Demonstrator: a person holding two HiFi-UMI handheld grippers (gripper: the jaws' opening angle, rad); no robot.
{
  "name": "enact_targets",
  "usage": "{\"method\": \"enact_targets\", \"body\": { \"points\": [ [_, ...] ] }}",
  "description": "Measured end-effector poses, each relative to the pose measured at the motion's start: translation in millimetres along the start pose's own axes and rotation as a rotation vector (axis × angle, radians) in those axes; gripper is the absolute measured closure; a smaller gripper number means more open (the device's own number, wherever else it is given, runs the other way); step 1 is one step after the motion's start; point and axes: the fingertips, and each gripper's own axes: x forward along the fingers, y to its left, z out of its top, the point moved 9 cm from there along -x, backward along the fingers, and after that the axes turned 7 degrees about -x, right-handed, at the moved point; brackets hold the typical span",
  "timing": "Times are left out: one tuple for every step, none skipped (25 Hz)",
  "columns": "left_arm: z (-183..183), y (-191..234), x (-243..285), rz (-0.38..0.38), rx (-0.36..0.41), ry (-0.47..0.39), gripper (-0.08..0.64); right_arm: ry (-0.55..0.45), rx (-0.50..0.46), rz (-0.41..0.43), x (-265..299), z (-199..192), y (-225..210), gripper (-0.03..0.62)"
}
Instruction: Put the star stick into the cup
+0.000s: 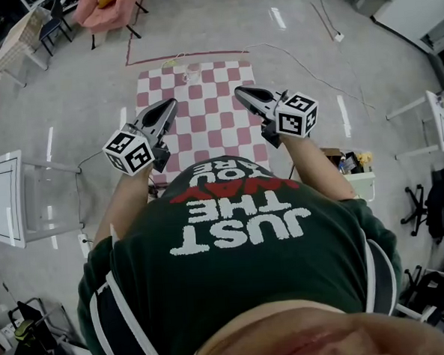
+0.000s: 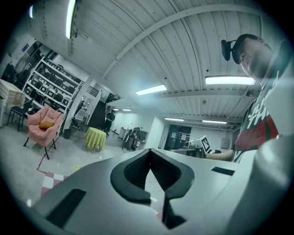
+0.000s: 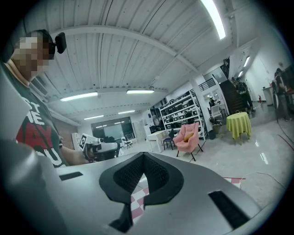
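**A:** What are your grippers doing?

**B:** My left gripper (image 1: pixel 169 104) (image 2: pixel 149 153) is clenched, jaws pressed together with nothing between them. My right gripper (image 1: pixel 240 91) (image 3: pixel 143 156) is clenched and empty as well. I hold both up in front of my chest, the left at 11 o'clock and the right at 1 o'clock. Both point out over the checkered cloth (image 1: pixel 218 121), which is spread on the floor.

**A:** And the cup?

**B:** The clear cup (image 1: pixel 191 72) stands upright at 12 o'clock, on the cloth near its far edge. It is well apart from both grippers.

**A:** Where is the star stick?

**B:** I cannot pick it out for sure. A small yellow speck (image 1: pixel 171 62) lies at the cloth's far edge, at about 10 o'clock from the cup. It is too small for me to tell what it is.
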Motion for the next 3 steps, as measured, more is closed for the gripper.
{"method": "enact_targets", "body": {
  "points": [
    [-0.4, 0.1, 0.6, 0.001, -0.003, 0.000, 0.549, 0.001, -0.001, 0.000, -0.5, -0.3, -0.4, 0.559],
    [-0.8, 0.2, 1.2, 0.001, -0.005, 0.000, 0.549, 0.002, -0.001, 0.001, -0.9, -0.5, -1.0, 0.560],
    [-1.2, 0.3, 1.8, 0.002, -0.008, 0.000, 0.549, 0.003, -0.002, 0.001, -1.3, -0.7, -1.5, 0.560]
  ]
}}
